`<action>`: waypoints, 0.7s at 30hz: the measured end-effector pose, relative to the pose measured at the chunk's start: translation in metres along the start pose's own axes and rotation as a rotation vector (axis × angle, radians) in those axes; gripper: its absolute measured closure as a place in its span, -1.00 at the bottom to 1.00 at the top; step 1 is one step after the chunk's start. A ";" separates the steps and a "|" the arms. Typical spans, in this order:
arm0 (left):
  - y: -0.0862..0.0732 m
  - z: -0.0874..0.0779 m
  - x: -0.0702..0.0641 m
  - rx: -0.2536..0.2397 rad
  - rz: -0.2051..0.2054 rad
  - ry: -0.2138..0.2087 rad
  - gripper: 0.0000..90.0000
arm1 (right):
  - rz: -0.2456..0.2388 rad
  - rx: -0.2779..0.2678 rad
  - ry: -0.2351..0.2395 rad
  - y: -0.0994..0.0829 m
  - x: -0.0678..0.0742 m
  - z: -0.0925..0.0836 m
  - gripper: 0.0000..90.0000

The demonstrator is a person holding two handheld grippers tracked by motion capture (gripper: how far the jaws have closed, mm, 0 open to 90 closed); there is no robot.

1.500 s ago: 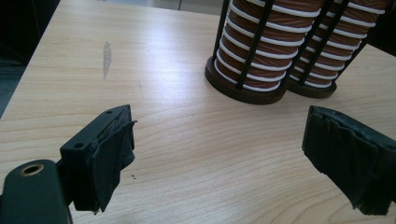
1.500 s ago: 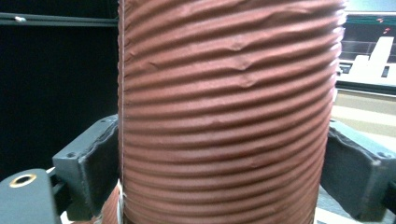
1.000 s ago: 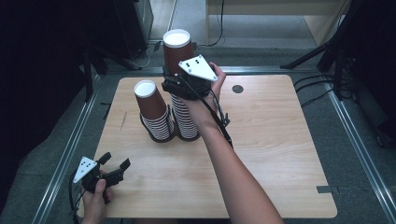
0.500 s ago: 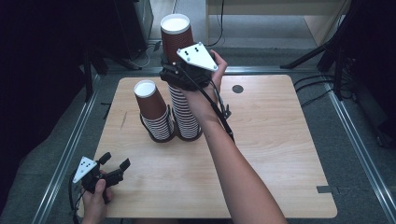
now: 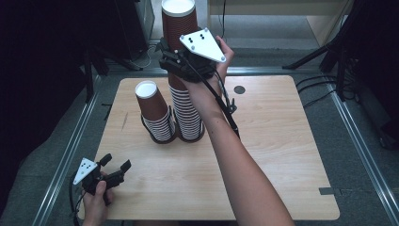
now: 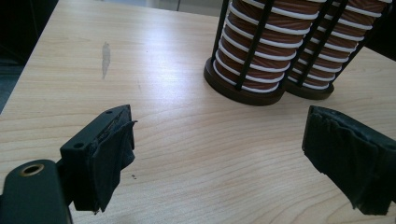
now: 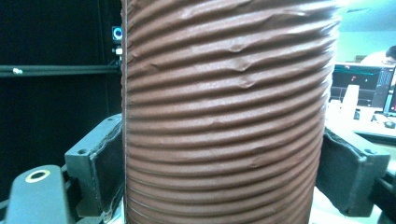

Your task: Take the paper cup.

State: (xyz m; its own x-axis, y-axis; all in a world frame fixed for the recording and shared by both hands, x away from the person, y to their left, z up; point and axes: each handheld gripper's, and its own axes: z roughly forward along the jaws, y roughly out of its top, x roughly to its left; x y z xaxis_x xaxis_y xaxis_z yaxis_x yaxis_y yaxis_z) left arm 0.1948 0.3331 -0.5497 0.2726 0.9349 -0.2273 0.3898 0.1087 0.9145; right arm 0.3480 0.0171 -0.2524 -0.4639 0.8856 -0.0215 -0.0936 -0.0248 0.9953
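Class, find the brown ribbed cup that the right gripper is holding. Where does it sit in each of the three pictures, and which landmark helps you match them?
High view: the brown ribbed cup is at top centre, clamped by the right gripper above the taller cup stack.
Left gripper view: not in it.
Right gripper view: the cup runs top to bottom through the middle, squeezed between the jaws.
Shared landmark: the two cup stacks in the black holder on the wooden table.

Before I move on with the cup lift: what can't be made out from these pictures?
- Held cup, right gripper view: rim and base cut off by the frame.
- Right gripper, high view: jaw contact hidden by its grey plate and the hand.
- Tall stack, high view: whether the cup has cleared it, hidden by the forearm.
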 end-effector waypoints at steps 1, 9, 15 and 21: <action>0.000 0.000 0.000 0.000 0.000 0.000 -0.79 | 0.004 -0.002 -0.002 0.002 -0.001 -0.001 -0.70; 0.000 0.000 0.000 0.003 0.005 0.001 -0.79 | 0.028 -0.027 -0.017 0.013 -0.012 -0.012 -0.70; 0.000 0.000 -0.001 0.002 0.006 0.003 -0.79 | 0.023 -0.027 -0.037 0.016 -0.019 -0.018 -0.70; 0.000 0.000 -0.001 0.002 0.007 0.004 -0.79 | 0.028 -0.034 -0.058 0.016 -0.029 -0.026 -0.70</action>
State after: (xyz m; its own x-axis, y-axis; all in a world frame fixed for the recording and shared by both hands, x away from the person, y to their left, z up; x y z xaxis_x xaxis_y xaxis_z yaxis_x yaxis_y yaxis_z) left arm 0.1949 0.3321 -0.5498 0.2713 0.9371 -0.2197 0.3893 0.1019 0.9155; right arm 0.3377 -0.0212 -0.2381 -0.4148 0.9098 0.0124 -0.1119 -0.0645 0.9916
